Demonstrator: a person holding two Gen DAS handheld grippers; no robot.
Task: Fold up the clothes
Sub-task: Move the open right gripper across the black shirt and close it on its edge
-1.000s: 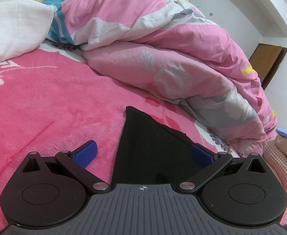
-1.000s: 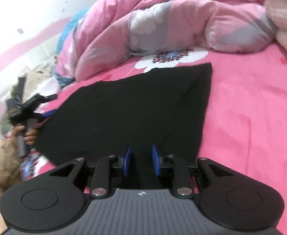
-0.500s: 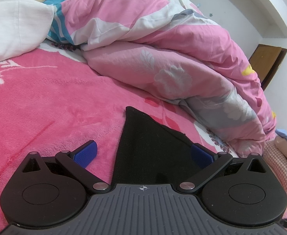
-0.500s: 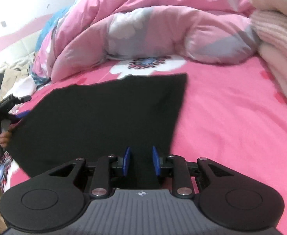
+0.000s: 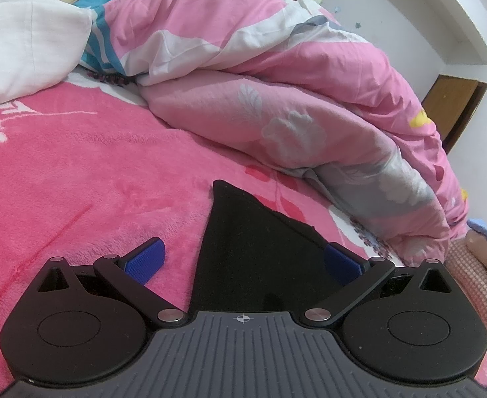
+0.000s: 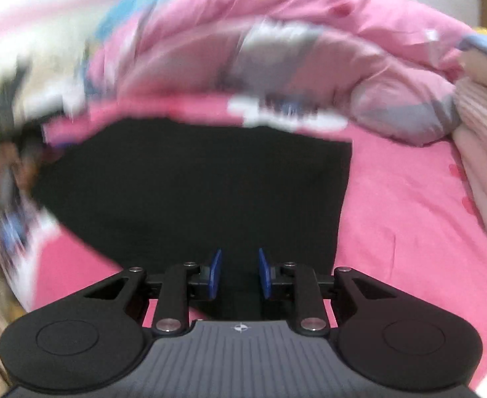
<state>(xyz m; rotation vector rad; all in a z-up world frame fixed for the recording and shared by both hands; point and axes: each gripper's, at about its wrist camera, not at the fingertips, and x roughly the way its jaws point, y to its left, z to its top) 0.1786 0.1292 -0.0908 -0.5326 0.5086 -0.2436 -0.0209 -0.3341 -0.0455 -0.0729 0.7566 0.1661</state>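
Observation:
A black garment (image 6: 193, 192) lies spread on the pink bed blanket (image 6: 409, 215). My right gripper (image 6: 240, 273) sits at its near edge, blue pads narrowly apart with a bunch of the black fabric held between them. In the left wrist view one pointed corner of the same garment (image 5: 236, 232) lies flat. My left gripper (image 5: 243, 260) hovers over it, wide open, one pad over the blanket and the other over the cloth. The right wrist view is blurred; a hand with the left gripper (image 6: 14, 152) shows faintly at the garment's far left.
A heaped pink floral quilt (image 5: 276, 99) runs along the far side of the bed. A white pillow (image 5: 21, 53) lies at the far left. Folded pink clothes (image 6: 482, 165) are stacked at the right. A wooden door (image 5: 455, 109) stands behind.
My right gripper has swung and rolled, still at the garment's near edge, and the garment's right edge now runs closer to it. The left gripper has stayed still.

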